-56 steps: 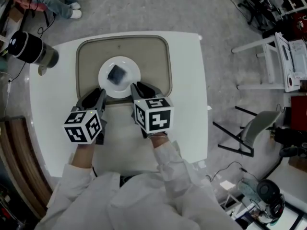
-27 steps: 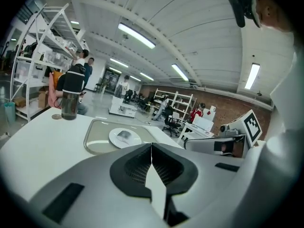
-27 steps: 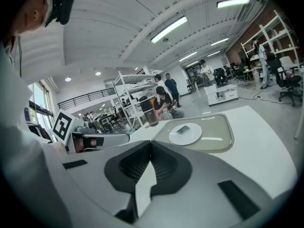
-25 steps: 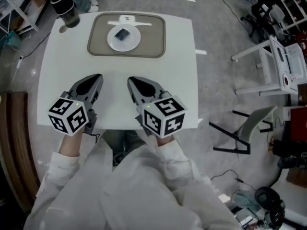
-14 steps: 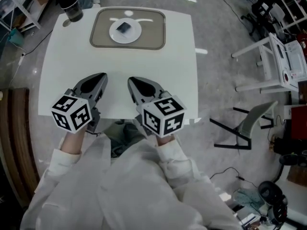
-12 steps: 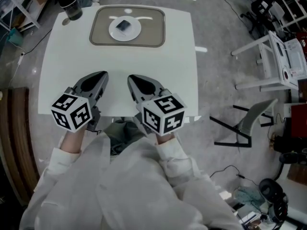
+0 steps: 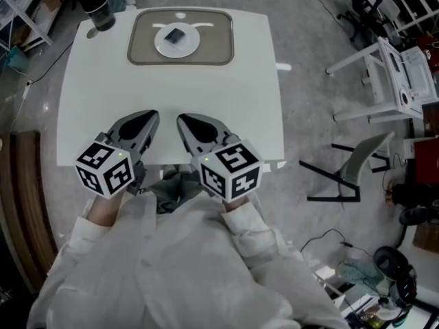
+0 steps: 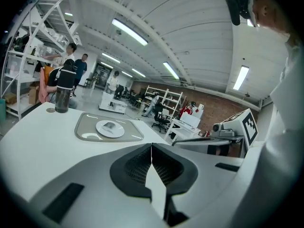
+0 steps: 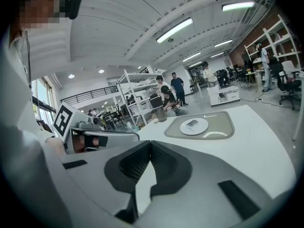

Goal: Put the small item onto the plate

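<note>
Pulling back from the tray (image 7: 216, 36), both grippers have come to the 6 o'clock edge of the table (image 7: 226, 101): left gripper (image 7: 151, 116) and right gripper (image 7: 184, 120), jaws closed on nothing. The dark item (image 7: 175, 35) lies on the plate (image 7: 189, 46) at 12 o'clock, probably flat; the task looks done.

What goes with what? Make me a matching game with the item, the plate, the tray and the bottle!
Things:
1. item
2. plate
3. tray
4. bottle

Clues:
A. tan
B. at the far left corner of the table
C. lying on the plate
D. white, sitting on the tray

Pairs: 1-C, 2-D, 3-A, 4-B
</note>
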### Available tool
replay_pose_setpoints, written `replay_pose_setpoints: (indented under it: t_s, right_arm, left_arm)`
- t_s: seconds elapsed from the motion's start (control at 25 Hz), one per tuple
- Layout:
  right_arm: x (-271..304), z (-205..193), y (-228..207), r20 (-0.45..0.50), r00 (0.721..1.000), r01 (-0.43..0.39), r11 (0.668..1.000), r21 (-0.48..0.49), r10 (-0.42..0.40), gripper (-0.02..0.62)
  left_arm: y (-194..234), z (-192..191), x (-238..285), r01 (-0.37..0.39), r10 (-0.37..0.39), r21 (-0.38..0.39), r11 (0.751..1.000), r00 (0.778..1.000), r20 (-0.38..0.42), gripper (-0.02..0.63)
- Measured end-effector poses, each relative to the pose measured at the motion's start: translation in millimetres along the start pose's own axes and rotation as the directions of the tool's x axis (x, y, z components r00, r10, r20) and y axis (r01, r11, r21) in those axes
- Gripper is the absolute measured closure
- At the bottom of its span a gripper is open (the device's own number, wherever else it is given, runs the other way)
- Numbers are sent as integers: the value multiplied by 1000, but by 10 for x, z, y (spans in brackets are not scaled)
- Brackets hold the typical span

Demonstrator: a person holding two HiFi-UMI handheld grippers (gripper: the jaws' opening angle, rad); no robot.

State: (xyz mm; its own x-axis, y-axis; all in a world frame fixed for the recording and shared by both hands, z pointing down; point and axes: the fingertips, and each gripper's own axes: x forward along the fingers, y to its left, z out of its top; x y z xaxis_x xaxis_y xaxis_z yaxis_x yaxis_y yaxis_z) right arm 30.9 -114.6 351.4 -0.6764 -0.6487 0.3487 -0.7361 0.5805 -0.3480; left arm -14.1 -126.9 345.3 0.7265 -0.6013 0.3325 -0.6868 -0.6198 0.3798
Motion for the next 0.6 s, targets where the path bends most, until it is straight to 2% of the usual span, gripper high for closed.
replay_pose_setpoints:
  t_s: [0.6]
  right_arm:
    - [65,-100,180,-4,1000,-17,1000,-22,17,580]
  left_arm:
    - [-76,-160,-40,40,-40,22,999,999,-36,595]
